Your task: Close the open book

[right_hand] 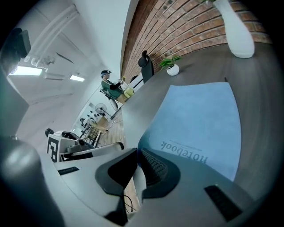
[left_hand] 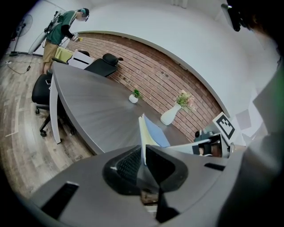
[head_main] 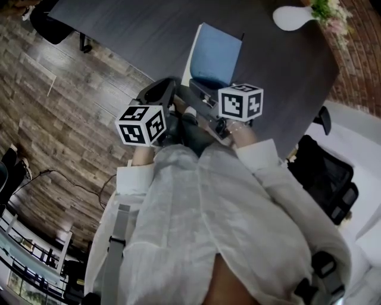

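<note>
A notebook with a blue cover (head_main: 217,56) lies on the dark table (head_main: 137,30), close in front of me. In the left gripper view pale pages (left_hand: 143,135) stand upright on edge, with the blue cover (left_hand: 156,133) behind them. My left gripper (left_hand: 143,166) is shut on the lower edge of those pages. In the right gripper view the blue cover (right_hand: 199,119), printed "notebook", slopes away, and my right gripper (right_hand: 136,162) is shut on its near left edge. In the head view the left gripper (head_main: 168,94) and the right gripper (head_main: 199,95) meet at the book's near edge.
A white vase with flowers (head_main: 293,16) stands at the table's far right, and a small potted plant (left_hand: 133,98) stands further along it. Black office chairs (head_main: 47,24) (head_main: 324,173) stand at both sides. A person (left_hand: 62,26) stands far off by the brick wall.
</note>
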